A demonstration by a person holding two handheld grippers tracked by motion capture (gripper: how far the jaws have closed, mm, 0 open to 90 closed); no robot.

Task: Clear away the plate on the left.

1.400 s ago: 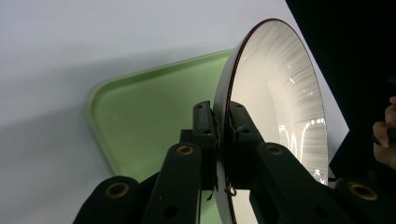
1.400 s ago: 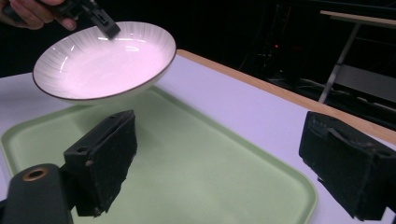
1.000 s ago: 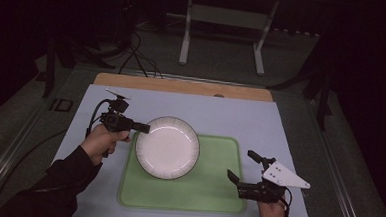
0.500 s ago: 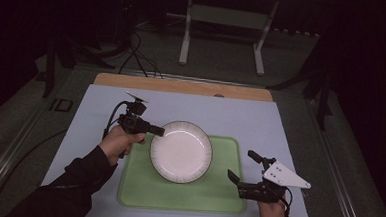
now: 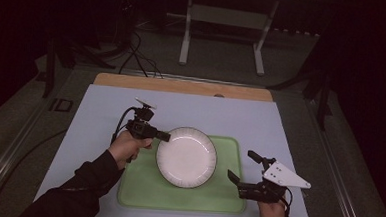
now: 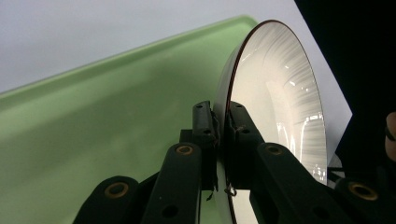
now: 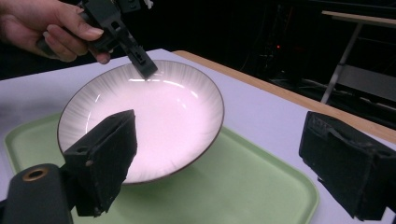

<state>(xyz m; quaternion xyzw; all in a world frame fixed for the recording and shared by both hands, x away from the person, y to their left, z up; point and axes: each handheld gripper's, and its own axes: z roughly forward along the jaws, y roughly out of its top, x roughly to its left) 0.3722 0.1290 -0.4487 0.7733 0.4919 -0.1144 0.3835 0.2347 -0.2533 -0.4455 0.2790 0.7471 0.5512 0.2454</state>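
Currently your left gripper [image 6: 222, 135] is clamped on the rim of the plate [image 5: 186, 157], one jaw on each face of the edge. The plate hangs over the green tray [image 5: 141, 188], tilted, seemingly not set down. Your right gripper [image 5: 245, 172] waits with its jaws apart near the tray's right edge. Judgement: glazed ceramic, stiff, fairly heavy, slick and breakable; a one-sided rim pinch lets it sag, so grip deep and keep it low. Against the earlier frames, plate and left hand have shifted rightward across the tray; the right gripper has not moved.
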